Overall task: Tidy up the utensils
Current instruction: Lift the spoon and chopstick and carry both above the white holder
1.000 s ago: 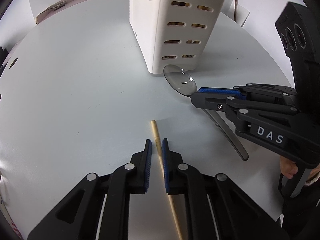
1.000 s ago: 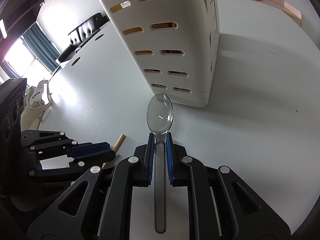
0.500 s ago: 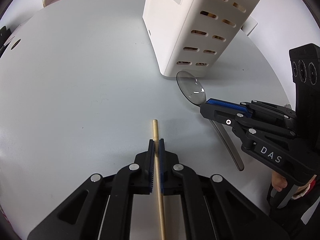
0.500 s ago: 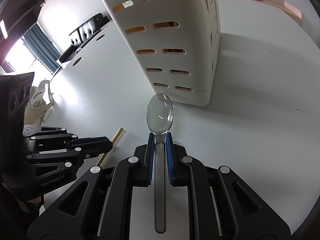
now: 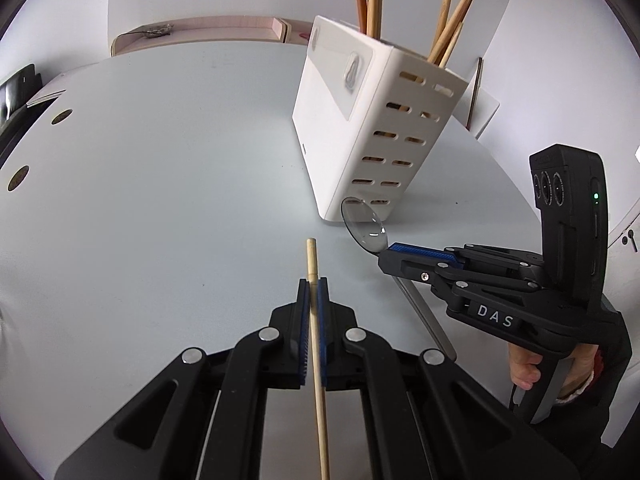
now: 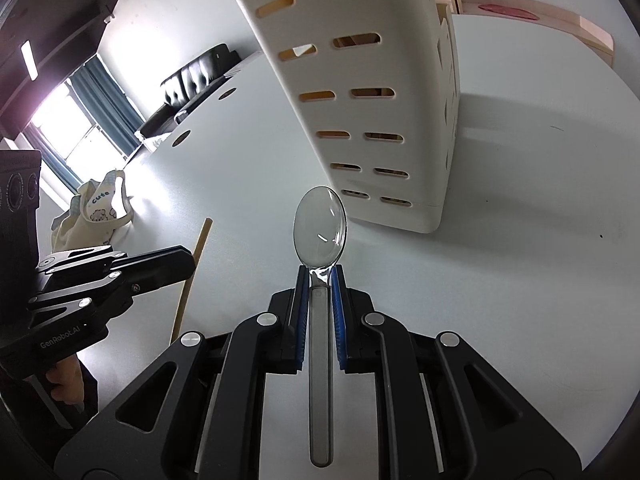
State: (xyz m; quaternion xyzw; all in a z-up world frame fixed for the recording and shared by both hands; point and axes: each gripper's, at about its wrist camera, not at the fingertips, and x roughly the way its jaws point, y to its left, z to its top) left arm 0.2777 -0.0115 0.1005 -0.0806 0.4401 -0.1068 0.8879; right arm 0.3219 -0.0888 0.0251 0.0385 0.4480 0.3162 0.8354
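Note:
My left gripper point(image 5: 313, 285) is shut on a pale wooden chopstick point(image 5: 311, 258), whose tip pokes out ahead of the blue pads, raised off the table. To its right, my right gripper point(image 5: 384, 254) is shut on a clear plastic spoon point(image 5: 364, 222). In the right wrist view the spoon point(image 6: 320, 226) sits between the pads of the right gripper point(image 6: 320, 274), bowl forward, close to the foot of the white slotted utensil holder point(image 6: 360, 120). The holder point(image 5: 360, 128) stands upright with several wooden chopsticks point(image 5: 450, 26) in it. The left gripper point(image 6: 188, 258) and chopstick point(image 6: 200, 240) show at the left.
The round white table point(image 5: 160, 184) runs out to a curved edge on the right. A pink-edged board point(image 5: 200, 30) lies beyond its far side. A black sofa point(image 6: 200, 76) and a cloth bag point(image 6: 96, 208) lie off the table's left. A hand point(image 5: 524, 368) holds the right gripper's handle.
My left gripper shut on the chopstick and lifted it off the table, tilting the view up so the holder's top shows. The right gripper held the spoon almost still.

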